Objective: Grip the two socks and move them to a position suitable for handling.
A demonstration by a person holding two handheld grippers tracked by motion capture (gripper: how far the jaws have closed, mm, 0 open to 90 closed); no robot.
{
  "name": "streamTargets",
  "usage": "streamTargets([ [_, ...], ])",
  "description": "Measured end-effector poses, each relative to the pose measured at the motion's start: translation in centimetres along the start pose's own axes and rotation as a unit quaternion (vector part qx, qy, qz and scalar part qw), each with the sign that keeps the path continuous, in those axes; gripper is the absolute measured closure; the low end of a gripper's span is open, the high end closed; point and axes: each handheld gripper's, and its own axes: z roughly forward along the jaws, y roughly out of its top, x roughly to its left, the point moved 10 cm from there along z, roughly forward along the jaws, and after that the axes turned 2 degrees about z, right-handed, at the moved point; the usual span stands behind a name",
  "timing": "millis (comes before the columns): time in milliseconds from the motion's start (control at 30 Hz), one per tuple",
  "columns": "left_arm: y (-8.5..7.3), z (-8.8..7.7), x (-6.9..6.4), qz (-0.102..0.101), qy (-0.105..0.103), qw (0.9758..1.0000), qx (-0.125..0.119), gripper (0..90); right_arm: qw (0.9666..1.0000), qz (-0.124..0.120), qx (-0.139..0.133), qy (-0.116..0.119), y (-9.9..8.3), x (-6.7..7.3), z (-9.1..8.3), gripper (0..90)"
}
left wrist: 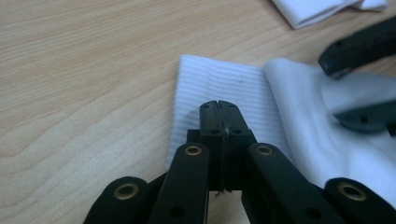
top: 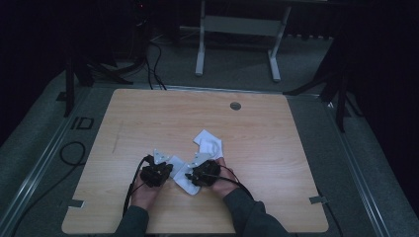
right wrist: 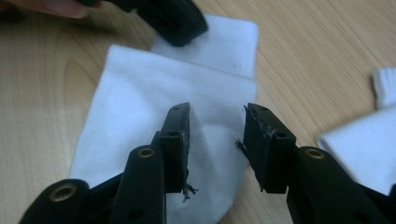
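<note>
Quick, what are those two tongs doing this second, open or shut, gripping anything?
Left tongs: shut, over the flat white ribbed sock; no grip on it can be made out.
Right tongs: open above that sock, holding nothing.

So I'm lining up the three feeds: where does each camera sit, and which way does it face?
High view: above the person's side, looking forward and down on the table; forearms, hands, both tools show.
Left gripper view: rides the left tool, jaws shut over the near sock.
Right gripper view: rides the right tool, jaws open over that sock.
Shared: the near sock, and the second sock beyond it.
</note>
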Motion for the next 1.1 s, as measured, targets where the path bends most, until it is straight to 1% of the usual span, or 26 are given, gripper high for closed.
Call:
streamTargets([
  [100,-0.2,-0.2,-0.3,-0.005,-0.003,1.0,0.001,89.5,1.0,0.006,0.002,-0.007,-0.2,-0.6,-0.1,60.0],
  [233,-0.5,-0.5,-0.9,-0.004,-0.006,1.0,0.007,89.4,0.9997,0.018,0.005,-0.016,-0.6,-1.4,-0.4,60.3],
  [300,-0.5,-0.5,-1.0,-0.004,-0.003,0.9999,0.009,89.5,0.9996,0.022,0.005,-0.019,-0.7,-1.7,-0.5,60.3],
  [367,-0.5,-0.6,-1.1,-0.004,0.0,0.9999,0.011,89.5,0.9994,0.028,0.004,-0.021,-0.7,-1.9,-0.8,60.4],
  [433,-0.5,-0.6,-1.1,-0.007,0.001,0.9999,0.011,89.5,0.9989,0.041,-0.002,-0.022,-0.5,-2.0,-1.5,60.2],
  [500,-0.5,-0.6,-1.1,-0.01,0.0,0.9999,0.011,89.5,0.9985,0.051,-0.008,-0.021,-0.4,-1.8,-2.3,60.1],
  [600,-0.5,-0.6,-1.1,-0.01,0.0,0.9999,0.011,89.5,0.9981,0.055,-0.013,-0.022,-0.3,-1.5,-3.4,59.5],
  [633,-0.5,-0.6,-1.1,-0.01,0.001,0.9999,0.011,89.5,0.9979,0.061,-0.012,-0.022,-0.5,-1.2,-3.8,59.2],
  [667,-0.5,-0.5,-1.1,-0.011,0.001,0.9999,0.011,89.5,0.9979,0.061,-0.011,-0.021,-0.7,-1.1,-4.0,58.8],
  [700,-0.6,-0.6,-1.1,-0.01,0.001,0.9999,0.012,89.5,0.9978,0.063,-0.004,-0.022,-1.1,-0.9,-4.1,58.1],
  [800,-0.6,-0.6,-1.1,-0.009,0.002,0.9999,0.013,89.5,0.997,0.073,0.009,-0.022,-2.1,-0.6,-4.1,55.6],
  [867,-0.6,-0.6,-1.1,-0.009,0.001,0.9999,0.013,89.5,0.9955,0.09,0.021,-0.022,-3.0,-0.7,-3.9,54.9],
  [933,-0.6,-0.6,-1.1,-0.009,0.001,0.9999,0.013,89.5,0.994,0.103,0.034,-0.011,-3.7,-0.5,-3.4,54.7],
  [1000,-0.6,-0.6,-1.1,-0.009,0.001,0.9999,0.013,89.5,0.9939,0.102,0.041,-0.008,-4.0,-0.3,-3.1,57.9],
  [1067,-0.6,-0.6,-1.1,-0.009,0.002,0.9999,0.013,89.5,0.9939,0.104,0.037,0.0,-4.0,-0.1,-3.0,66.5],
  [1100,-0.6,-0.6,-1.1,-0.009,0.002,0.9999,0.013,89.5,0.9939,0.104,0.037,0.0,-4.0,-0.1,-3.0,66.5],
])
